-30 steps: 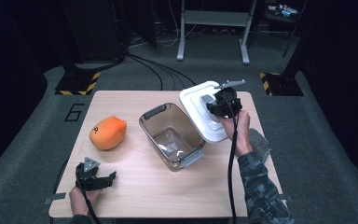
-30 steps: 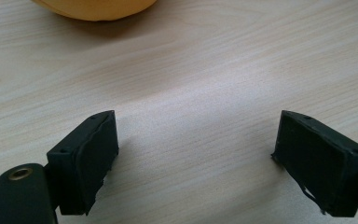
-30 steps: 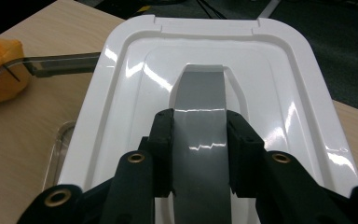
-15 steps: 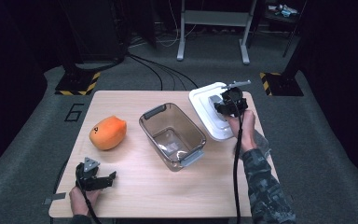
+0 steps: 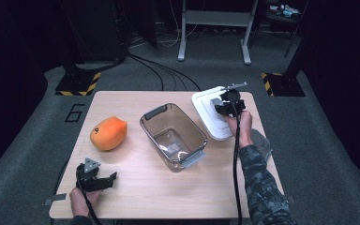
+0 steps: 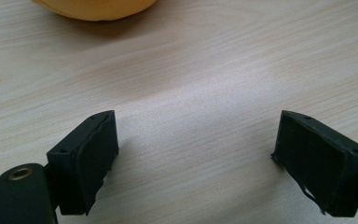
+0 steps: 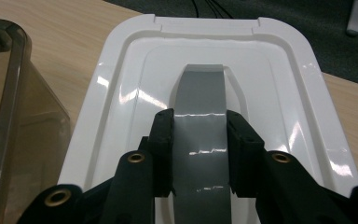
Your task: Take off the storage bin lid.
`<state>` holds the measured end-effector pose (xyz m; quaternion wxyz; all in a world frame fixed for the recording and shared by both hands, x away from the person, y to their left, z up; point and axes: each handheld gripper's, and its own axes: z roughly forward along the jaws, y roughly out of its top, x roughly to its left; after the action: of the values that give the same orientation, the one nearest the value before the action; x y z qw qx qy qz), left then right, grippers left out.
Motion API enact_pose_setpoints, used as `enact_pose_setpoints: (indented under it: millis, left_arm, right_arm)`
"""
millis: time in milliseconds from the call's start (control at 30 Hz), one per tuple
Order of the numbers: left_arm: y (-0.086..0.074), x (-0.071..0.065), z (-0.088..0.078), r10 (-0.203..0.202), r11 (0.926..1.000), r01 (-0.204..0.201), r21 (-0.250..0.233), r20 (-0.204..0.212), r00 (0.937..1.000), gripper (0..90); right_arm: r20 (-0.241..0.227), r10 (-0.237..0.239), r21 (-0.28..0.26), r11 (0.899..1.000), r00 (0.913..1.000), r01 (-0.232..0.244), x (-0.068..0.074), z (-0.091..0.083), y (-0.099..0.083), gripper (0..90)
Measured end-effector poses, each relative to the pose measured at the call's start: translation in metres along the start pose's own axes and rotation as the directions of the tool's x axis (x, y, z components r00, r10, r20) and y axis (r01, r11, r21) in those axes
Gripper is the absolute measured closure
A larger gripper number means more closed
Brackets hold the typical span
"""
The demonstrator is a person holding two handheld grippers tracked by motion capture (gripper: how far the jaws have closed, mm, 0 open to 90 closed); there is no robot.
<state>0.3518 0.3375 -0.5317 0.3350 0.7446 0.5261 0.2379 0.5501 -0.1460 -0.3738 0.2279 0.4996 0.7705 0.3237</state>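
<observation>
Right gripper (image 5: 226, 104) clamped on the grey handle strip (image 7: 200, 140) of the white lid (image 5: 211, 123); jaws nearly closed, pads pressing both sides of the strip. Lid lying at far right of the wooden table (image 5: 136, 197), just right of the clear container (image 5: 173, 136), close to it, contact not clear. Left gripper (image 5: 96, 180) resting at near left, jaws wide apart, nothing between them, bare tabletop under them. Orange plush toy (image 5: 108, 133) at left, well apart from the container.

Likely step: lifting lid to cap the container. Risks, as judged:
- Narrow grip on a glossy strip; lid could swing or tilt on lift, slip out of the pads.
- Near-left lid corner close to the container rim; low carry could catch the rim and shove the container leftward.
- Lid's right and far edges close to the table edge; any outward push could tip it off onto the floor.
- Trailing cable along the right forearm could snag the container latch (image 5: 193, 158) on a low leftward sweep.
- Misaligned set-down: lid riding crooked on the rim, not seating.

Room: plenty of open table near and between container and toy; tight only at the far right corner. Straight-up lift first, then leftward, looks safest.
</observation>
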Motion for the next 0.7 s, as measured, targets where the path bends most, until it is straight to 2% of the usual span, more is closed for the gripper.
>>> enact_pose_setpoints:
  millis: [233, 433, 700]
  left_arm:
    - [0.0, 0.0, 0.0, 0.0, 1.0, 0.0, 0.0, 0.0, 1.0, 13.4]
    - [0.0, 0.0, 0.0, 0.0, 1.0, 0.0, 0.0, 0.0, 1.0, 13.4]
    - [0.0, 0.0, 0.0, 0.0, 1.0, 0.0, 0.0, 0.0, 1.0, 13.3]
  right_arm:
    - [-0.01, 0.026, 0.02, 0.999, 0.9996, -0.026, -0.001, 0.02, -0.004, 66.6]
    - [-0.012, 0.014, 0.025, 1.0, 0.9998, -0.014, 0.001, 0.037, -0.012, 66.6]
    - [-0.031, 0.03, 0.047, 0.998, 0.9991, -0.028, 0.0, 0.061, -0.024, 66.6]
